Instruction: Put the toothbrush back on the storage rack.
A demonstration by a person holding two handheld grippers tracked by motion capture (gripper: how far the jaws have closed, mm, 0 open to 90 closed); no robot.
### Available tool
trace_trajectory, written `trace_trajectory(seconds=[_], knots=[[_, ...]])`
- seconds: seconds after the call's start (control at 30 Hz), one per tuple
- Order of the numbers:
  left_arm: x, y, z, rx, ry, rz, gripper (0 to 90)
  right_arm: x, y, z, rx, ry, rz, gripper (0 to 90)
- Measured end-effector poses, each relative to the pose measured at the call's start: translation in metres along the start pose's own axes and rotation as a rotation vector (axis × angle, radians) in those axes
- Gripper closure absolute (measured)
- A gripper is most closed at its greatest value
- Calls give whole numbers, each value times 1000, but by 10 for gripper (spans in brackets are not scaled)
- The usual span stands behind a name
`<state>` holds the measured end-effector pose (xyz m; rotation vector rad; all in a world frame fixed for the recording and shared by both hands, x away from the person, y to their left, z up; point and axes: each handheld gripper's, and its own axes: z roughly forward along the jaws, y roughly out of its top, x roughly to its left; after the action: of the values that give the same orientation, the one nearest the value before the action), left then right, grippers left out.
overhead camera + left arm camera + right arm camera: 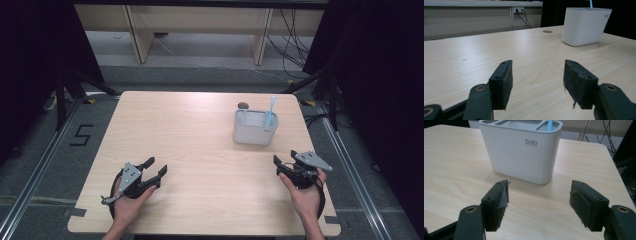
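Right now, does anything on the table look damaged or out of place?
Only small wear: the pad on the right tool is frayed at its left jaw. The white holder stands upright with the blue stick inside. Nothing is spilled.

holder point(254, 131) on table point(190, 140), far right | toothbrush point(270, 111) in holder's right compartment

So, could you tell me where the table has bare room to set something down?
The widest free patch is the middle and far-left of the table, bordered by the white holder on the right and the left gripper at the near edge. A narrower strip lies between the holder and the right gripper. Only the holder's far-right corner, with its blue stick, is occupied.
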<state>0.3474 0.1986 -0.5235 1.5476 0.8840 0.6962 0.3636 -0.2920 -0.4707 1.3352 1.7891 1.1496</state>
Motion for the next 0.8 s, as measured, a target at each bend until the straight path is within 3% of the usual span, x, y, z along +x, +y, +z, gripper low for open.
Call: trace_trajectory(seconds=[0.07,0.1,0.2,0.27,0.3,0.4,0.43,0.53,0.6,0.7,0.77,0.8], knots=[[0,0,0,0,1,0,403,0,-6,-3,8,2,-22,324],[0,0,0,1,0,0,403,3,-10,-4,6,5,9,324],[0,0,0,-1,1,-1,402,1,-16,-7,12,5,-15,322],[0,0,0,-1,0,0,403,3,-20,-9,18,15,23,321],[0,0,0,0,1,0,402,0,-22,-8,0,2,-13,320],[0,0,0,1,0,0,403,2,-27,-13,21,11,11,314],[0,0,0,1,0,0,402,-1,-28,-13,3,7,-27,314],[0,0,0,-1,0,0,402,1,-33,-14,8,13,23,312],[0,0,0,-1,0,1,403,-3,-35,-16,5,-2,-29,311],[0,0,0,1,1,4,403,0,-41,-18,3,5,27,311],[0,0,0,0,0,4,403,-3,-44,-18,2,-4,-9,311],[0,0,0,0,0,1,403,-2,-46,-19,6,-6,4,311]])
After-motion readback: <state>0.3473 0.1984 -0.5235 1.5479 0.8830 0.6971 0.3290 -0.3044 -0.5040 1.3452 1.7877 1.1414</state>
